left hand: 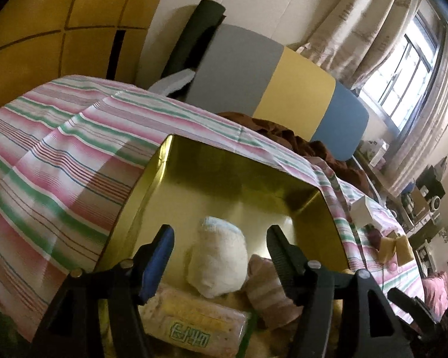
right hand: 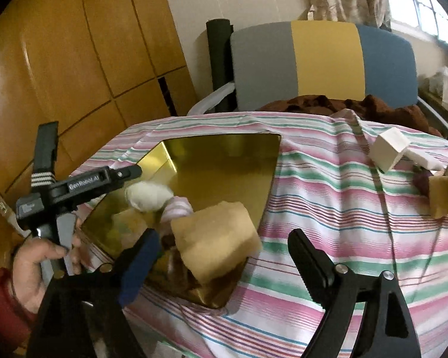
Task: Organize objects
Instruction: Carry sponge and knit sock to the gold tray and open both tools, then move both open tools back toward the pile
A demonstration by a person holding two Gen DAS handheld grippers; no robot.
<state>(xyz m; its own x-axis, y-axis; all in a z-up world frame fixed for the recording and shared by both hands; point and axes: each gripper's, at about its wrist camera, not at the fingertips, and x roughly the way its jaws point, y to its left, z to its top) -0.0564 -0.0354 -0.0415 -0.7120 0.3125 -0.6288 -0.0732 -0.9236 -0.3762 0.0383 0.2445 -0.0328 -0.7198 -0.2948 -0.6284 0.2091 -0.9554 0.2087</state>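
Nearest, the right tongs (right hand: 224, 256) stand spread and hold nothing, just above a tan block (right hand: 215, 238) that sits tilted on the heap at the near end of the gold tin (right hand: 224, 161). The left tongs (left hand: 221, 244) are spread too, hovering over a white sock roll (left hand: 218, 262), a striped sock (left hand: 271, 292) and a snack pack (left hand: 194, 325) in that tin. The block looks unsteady; a nudge from either tong could tip it over the rim onto the striped cloth (right hand: 328, 208). Farther off, toward the bench's right edge, a white box (right hand: 389, 147) and more blocks (right hand: 442, 197) wait, apart from the tin.
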